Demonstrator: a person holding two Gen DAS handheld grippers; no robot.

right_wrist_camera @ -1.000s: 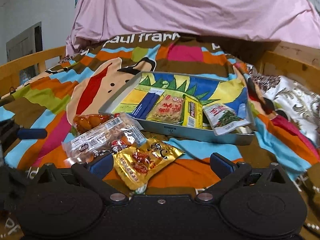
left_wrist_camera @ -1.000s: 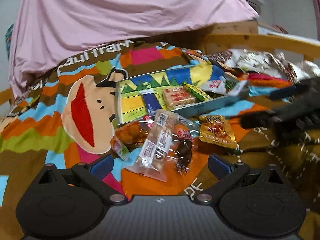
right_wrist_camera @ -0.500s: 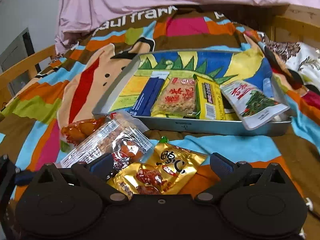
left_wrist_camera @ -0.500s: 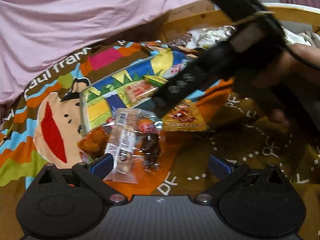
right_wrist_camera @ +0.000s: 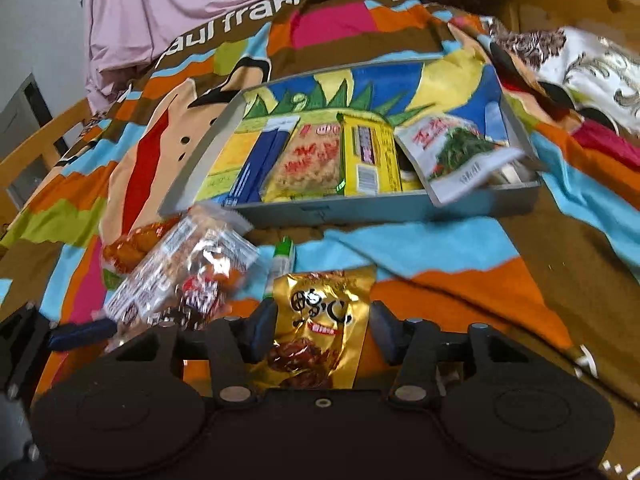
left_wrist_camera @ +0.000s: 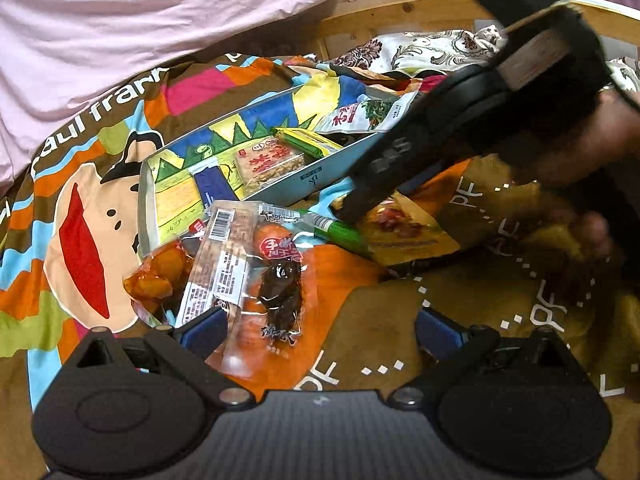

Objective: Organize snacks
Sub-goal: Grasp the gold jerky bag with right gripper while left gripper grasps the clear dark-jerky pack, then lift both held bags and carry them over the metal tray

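A gold snack packet (right_wrist_camera: 320,336) lies on the colourful blanket between the jaws of my right gripper (right_wrist_camera: 322,332). The jaws are closing and the pads touch both of its edges. In the left wrist view that gripper's black fingers (left_wrist_camera: 372,188) reach down over the gold packet (left_wrist_camera: 404,232). My left gripper (left_wrist_camera: 320,328) is open above the clear packets (left_wrist_camera: 256,268), its left fingertip over one of them. The grey tray (right_wrist_camera: 360,208) holds a blue bar (right_wrist_camera: 260,160), a rice cracker (right_wrist_camera: 308,164), a yellow bar (right_wrist_camera: 368,160) and a white-green packet (right_wrist_camera: 460,156).
An orange snack pouch (left_wrist_camera: 160,272) and a green tube (left_wrist_camera: 340,232) lie in front of the tray. A pink sheet (left_wrist_camera: 120,20) is heaped behind the tray. Wooden bed rails (left_wrist_camera: 400,16) and patterned cloth (left_wrist_camera: 432,48) stand at the back right. A hand (left_wrist_camera: 580,148) holds the right gripper.
My right gripper moved forward and down onto the gold packet and its jaws narrowed from wide open to the packet's edges. The left gripper shifted slightly and rolled; the packets now look closer.
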